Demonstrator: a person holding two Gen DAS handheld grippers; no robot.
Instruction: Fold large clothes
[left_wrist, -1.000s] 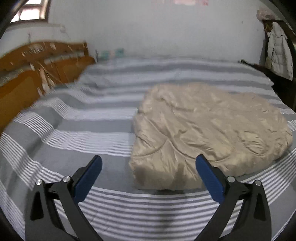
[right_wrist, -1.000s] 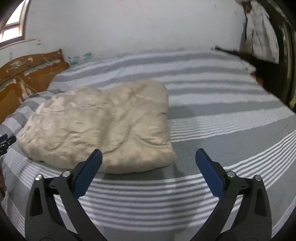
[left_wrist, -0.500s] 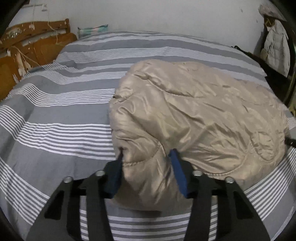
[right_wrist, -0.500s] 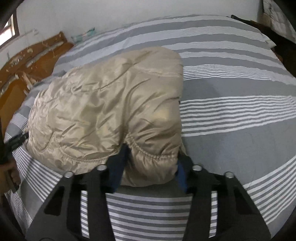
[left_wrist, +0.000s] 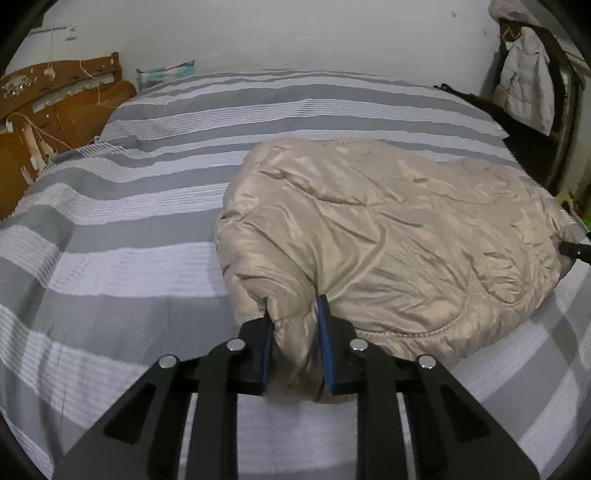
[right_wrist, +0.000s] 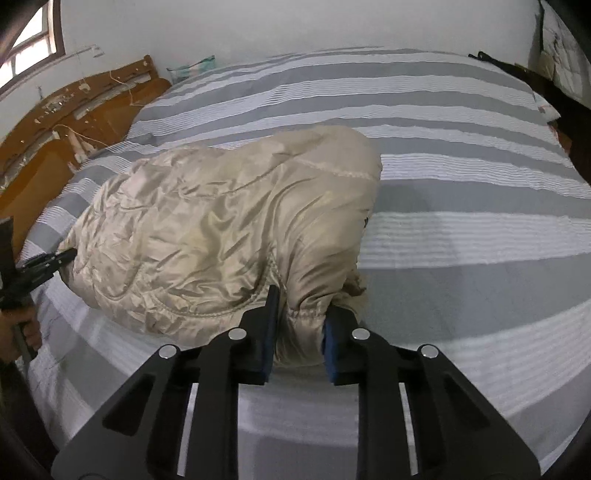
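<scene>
A shiny beige padded jacket (left_wrist: 388, 229) lies bunched on a bed with a grey and white striped cover (left_wrist: 129, 221). My left gripper (left_wrist: 294, 310) has its jaws closing, and its blue pads pinch the jacket's near left hem corner. In the right wrist view the jacket (right_wrist: 207, 229) spreads to the left, and my right gripper (right_wrist: 301, 306), jaws also closing, presses on the near right hem corner. The left gripper (right_wrist: 55, 258) shows at that view's left edge at the jacket's far corner, with a hand (right_wrist: 26, 328) below it.
A worn wooden headboard (left_wrist: 55, 107) runs along the bed's left side. A pale coat (left_wrist: 524, 81) hangs on dark furniture at the far right. The striped cover (right_wrist: 461, 229) stretches to the jacket's right. A window (right_wrist: 29, 37) sits high at the left.
Both grippers went from wide open, short of the jacket, to pinched on its near hem corners. The views pulled back a little, and the gripped corners now stand raised off the cover.
</scene>
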